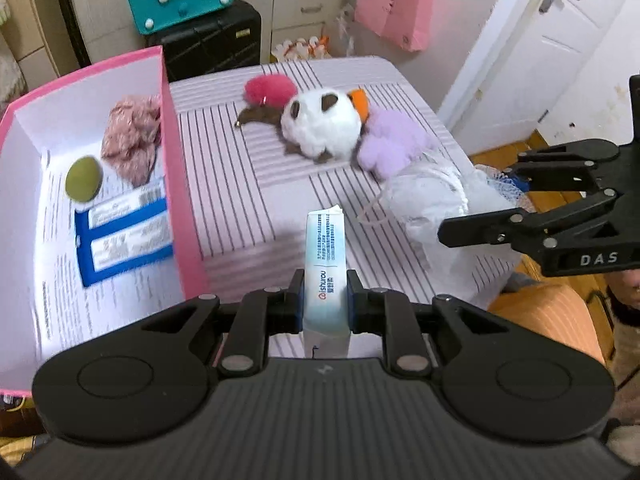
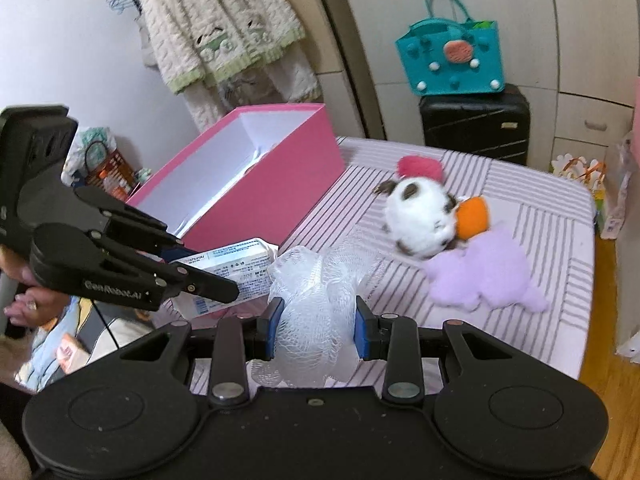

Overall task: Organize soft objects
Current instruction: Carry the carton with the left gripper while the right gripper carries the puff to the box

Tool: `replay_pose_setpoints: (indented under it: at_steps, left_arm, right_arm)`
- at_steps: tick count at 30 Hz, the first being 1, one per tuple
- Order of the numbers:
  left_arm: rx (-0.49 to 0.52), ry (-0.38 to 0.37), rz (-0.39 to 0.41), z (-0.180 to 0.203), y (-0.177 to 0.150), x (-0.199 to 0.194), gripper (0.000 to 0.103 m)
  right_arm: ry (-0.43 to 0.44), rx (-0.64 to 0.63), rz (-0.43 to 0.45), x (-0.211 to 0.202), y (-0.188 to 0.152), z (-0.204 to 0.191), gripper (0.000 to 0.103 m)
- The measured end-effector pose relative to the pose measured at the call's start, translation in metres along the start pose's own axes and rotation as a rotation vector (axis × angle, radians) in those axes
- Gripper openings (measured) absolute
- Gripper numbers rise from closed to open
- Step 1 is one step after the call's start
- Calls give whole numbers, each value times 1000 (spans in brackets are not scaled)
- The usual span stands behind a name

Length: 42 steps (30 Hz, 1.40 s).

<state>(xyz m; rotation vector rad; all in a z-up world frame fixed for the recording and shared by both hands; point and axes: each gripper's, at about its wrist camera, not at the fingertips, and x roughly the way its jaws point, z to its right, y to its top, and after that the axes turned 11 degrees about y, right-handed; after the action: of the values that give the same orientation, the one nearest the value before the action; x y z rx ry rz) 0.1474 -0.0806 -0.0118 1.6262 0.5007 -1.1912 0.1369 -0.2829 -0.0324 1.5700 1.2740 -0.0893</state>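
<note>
My left gripper [image 1: 323, 300] is shut on a white-and-blue tissue pack [image 1: 325, 264], held just right of the pink box [image 1: 176, 168]. The box holds a pink fuzzy cloth [image 1: 132, 140], a green sponge [image 1: 83, 179] and two blue tissue packs [image 1: 124, 236]. My right gripper [image 2: 319, 328] is shut on a white mesh bath pouf [image 2: 316, 300] above the striped bed [image 2: 540, 216]. A white panda plush [image 2: 420, 216], a pink pom-pom [image 2: 418, 166], an orange piece [image 2: 472, 216] and a purple plush [image 2: 484, 272] lie on the bed.
A black suitcase [image 2: 474, 128] with a teal bag [image 2: 452, 60] stands behind the bed. A pink paper bag [image 1: 394, 4] hangs near the white door [image 1: 532, 52]. Clothes [image 2: 216, 28] hang on the wall left of the box.
</note>
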Motion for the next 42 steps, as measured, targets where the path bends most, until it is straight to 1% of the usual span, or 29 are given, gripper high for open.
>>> replay_pose_setpoints:
  at_steps: [5, 11, 15, 18, 23, 25, 28, 32, 34, 35, 37, 39, 42]
  left_arm:
    - [7, -2, -25, -13, -17, -15, 18]
    - [20, 9, -70, -33, -40, -37, 18]
    - [5, 37, -86, -51, -53, -53, 18]
    - [-22, 55, -68, -67, -63, -69, 18]
    - [-74, 78, 5, -92, -72, -90, 18]
    - [-85, 100, 42, -100, -73, -96, 18]
    - [-89, 148, 72, -112, -72, -100, 18]
    - [-96, 157, 111, -130, -65, -107, 18]
    - [-91, 173, 146, -137, -60, -109, 18]
    - [-91, 177, 164, -142, -56, -108, 18]
    - [-105, 169, 186, -152, -50, -105, 18]
    - [-132, 141, 184, -164, -41, -97, 18]
    - [-145, 103, 131, -178, -21, -78, 18]
  right_arm:
    - [-28, -49, -13, 8, -9, -29, 40]
    - [12, -81, -51, 17, -11, -63, 40]
    - [73, -86, -96, 26, -7, -82, 40]
    - [117, -81, -129, 34, -4, -95, 40]
    - [213, -81, -175, 47, 3, -118, 40]
    - [242, -94, -185, 52, 7, -128, 40]
    - [276, -102, -191, 59, 15, -140, 40]
    - [304, -118, -188, 63, 31, -153, 40]
    - [328, -138, -164, 64, 41, -159, 40]
    - [343, -158, -137, 63, 46, -163, 40]
    - [340, -198, -98, 64, 51, -168, 40]
    - [341, -211, -71, 67, 58, -168, 40]
    - [331, -211, -64, 82, 70, -163, 40]
